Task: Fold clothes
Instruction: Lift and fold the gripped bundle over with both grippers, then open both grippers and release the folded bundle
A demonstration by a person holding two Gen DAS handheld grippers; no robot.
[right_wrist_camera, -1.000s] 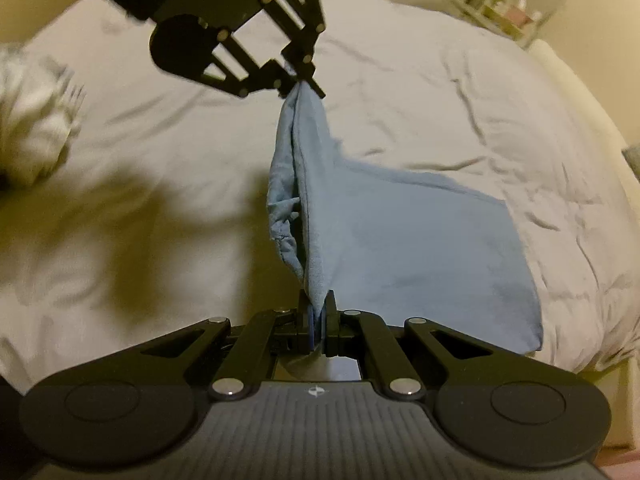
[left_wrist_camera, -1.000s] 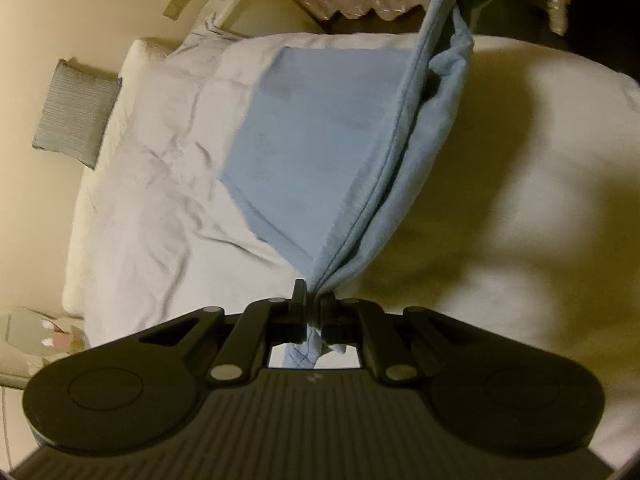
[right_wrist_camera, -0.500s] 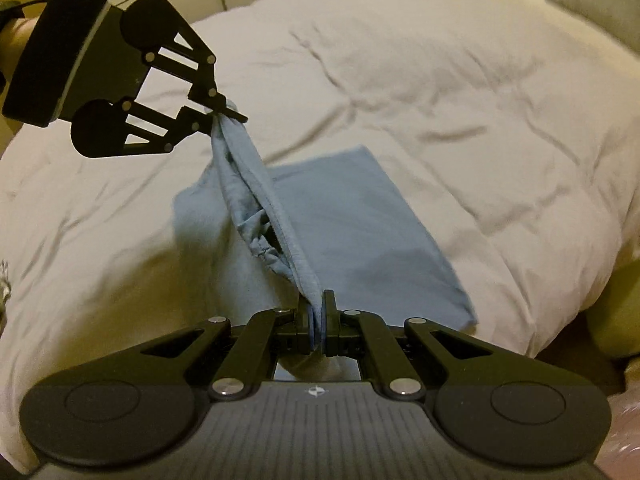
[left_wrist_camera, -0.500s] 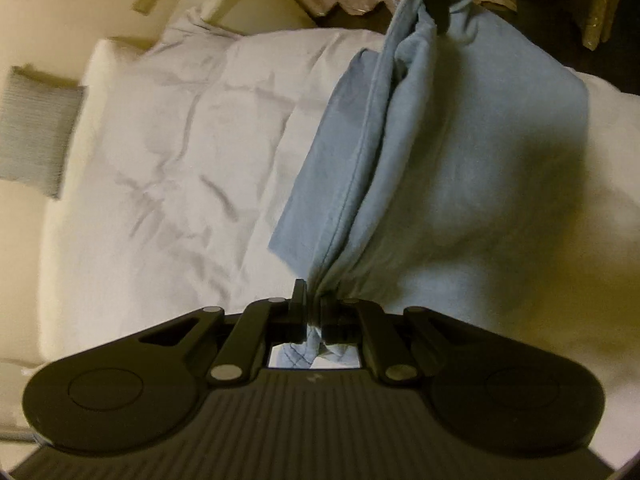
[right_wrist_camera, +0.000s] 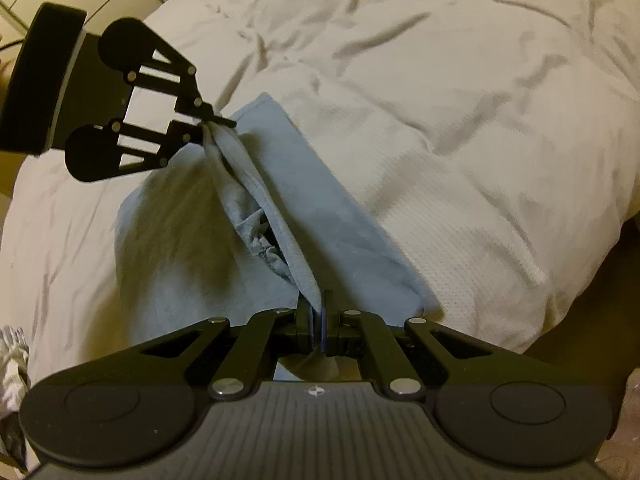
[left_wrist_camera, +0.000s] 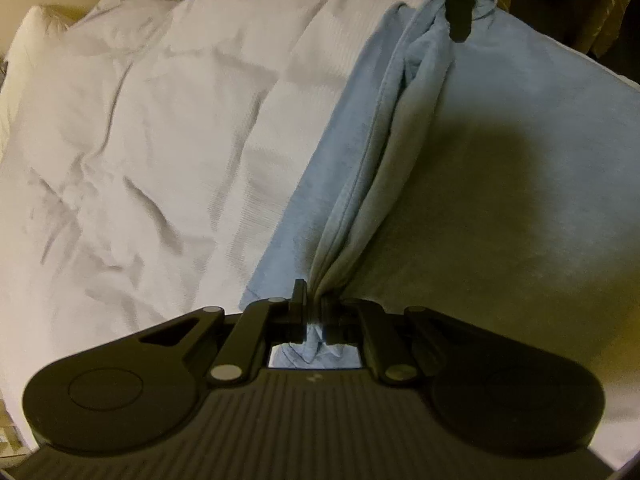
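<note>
- Here the left tool and right tool each pinch an end of the light-blue fabric garment, bunched between them above the white-quilted bed.
- Only the right wrist view shows a striped cloth at the bed's edge.
- The garment now spreads wider than a second ago.

Wide open bed on the far side of the blue cloth, only rumpled white duvet there. The cloth's raised ridge runs taut between the left gripper and right gripper, blocking any straight crossing. A striped garment sits at the bed's near-left edge, well apart.
</note>
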